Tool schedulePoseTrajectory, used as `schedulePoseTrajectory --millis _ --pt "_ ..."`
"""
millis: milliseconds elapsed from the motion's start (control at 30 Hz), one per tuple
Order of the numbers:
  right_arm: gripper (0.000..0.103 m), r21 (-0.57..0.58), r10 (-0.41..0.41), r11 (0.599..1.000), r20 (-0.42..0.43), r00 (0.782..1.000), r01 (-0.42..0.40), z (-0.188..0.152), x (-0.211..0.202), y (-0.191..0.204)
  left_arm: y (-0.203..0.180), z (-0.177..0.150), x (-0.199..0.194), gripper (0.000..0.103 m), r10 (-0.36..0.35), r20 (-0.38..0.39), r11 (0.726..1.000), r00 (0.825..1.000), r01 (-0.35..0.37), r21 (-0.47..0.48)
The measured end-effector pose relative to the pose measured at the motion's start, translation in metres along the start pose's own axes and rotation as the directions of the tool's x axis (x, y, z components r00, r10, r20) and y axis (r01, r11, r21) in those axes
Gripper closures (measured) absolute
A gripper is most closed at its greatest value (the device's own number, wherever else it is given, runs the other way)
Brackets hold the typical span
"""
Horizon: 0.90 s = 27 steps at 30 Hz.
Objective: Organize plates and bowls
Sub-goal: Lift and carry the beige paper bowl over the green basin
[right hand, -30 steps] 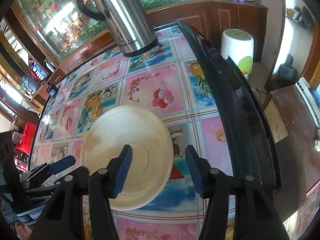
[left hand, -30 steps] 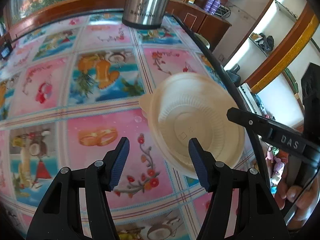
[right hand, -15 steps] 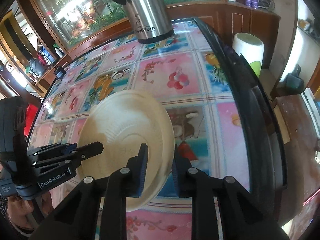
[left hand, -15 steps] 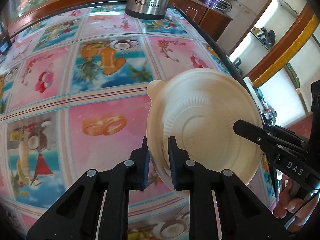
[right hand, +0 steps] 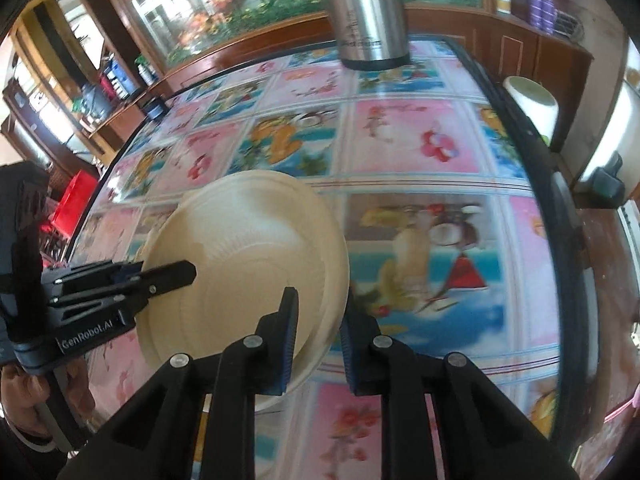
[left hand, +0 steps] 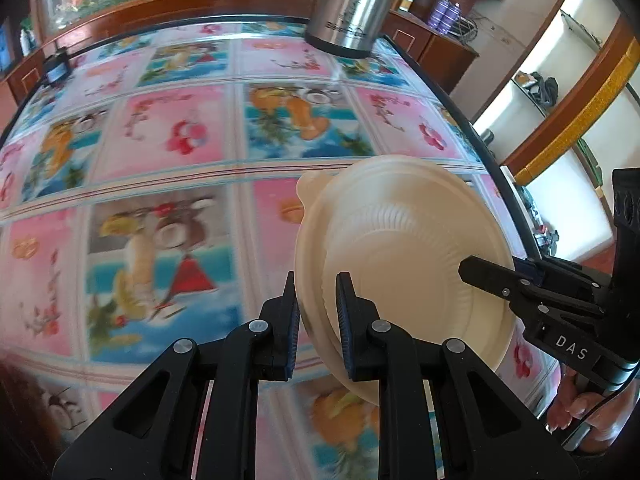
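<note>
Both tools clamped on the cream bowl's (left hand: 404,248) rim, left tool (left hand: 318,322) at its 7 o'clock edge, right tool (right hand: 316,334) at its 5 o'clock edge, bowl lifted upside down and tilted above the picture-tiled worktop (left hand: 192,136), steel flask (left hand: 352,4) at 12 o'clock.

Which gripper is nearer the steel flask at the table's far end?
Neither clearly. The left gripper and right gripper clamp opposite rims of the same plate, far from the flask.

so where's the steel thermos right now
The steel thermos stands at the table's far edge, top centre in both wrist views, well beyond the bowl both grippers hold.
</note>
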State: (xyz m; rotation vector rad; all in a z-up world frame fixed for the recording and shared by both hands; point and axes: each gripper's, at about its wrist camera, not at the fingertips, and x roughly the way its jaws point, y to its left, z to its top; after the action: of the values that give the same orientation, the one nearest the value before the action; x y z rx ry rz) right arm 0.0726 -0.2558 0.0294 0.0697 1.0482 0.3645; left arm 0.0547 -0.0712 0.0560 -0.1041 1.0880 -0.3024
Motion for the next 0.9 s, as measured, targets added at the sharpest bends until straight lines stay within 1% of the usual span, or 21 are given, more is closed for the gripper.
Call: schedulePoseTrajectory --millis 167,400,633,900 --pt "0.084 -0.048 0.011 0.999 -0.003 1.0 -0.011 -0.001 0.001 0.03 0.019 -0.013 -0.02 0.087 0.045 0.026 0.999 0.999 -0.045 -0.007" --pt "0.084 -0.089 0.052 0.995 -0.007 0.999 -0.053 -0.002 0.006 0.068 0.047 -0.028 -0.046 0.087 0.098 0.056 0.995 0.994 -0.096 -0.032" --pt "0.081 -0.152 0.08 0.985 -0.018 0.997 -0.082 0.002 0.012 0.108 0.078 -0.043 -0.078 0.087 0.128 0.096 0.99 0.987 -0.121 -0.072" --pt "0.081 -0.238 0.121 0.964 -0.015 0.993 -0.121 0.008 0.009 0.163 0.117 -0.062 -0.123 0.087 0.175 0.15 0.979 0.973 -0.156 -0.13"
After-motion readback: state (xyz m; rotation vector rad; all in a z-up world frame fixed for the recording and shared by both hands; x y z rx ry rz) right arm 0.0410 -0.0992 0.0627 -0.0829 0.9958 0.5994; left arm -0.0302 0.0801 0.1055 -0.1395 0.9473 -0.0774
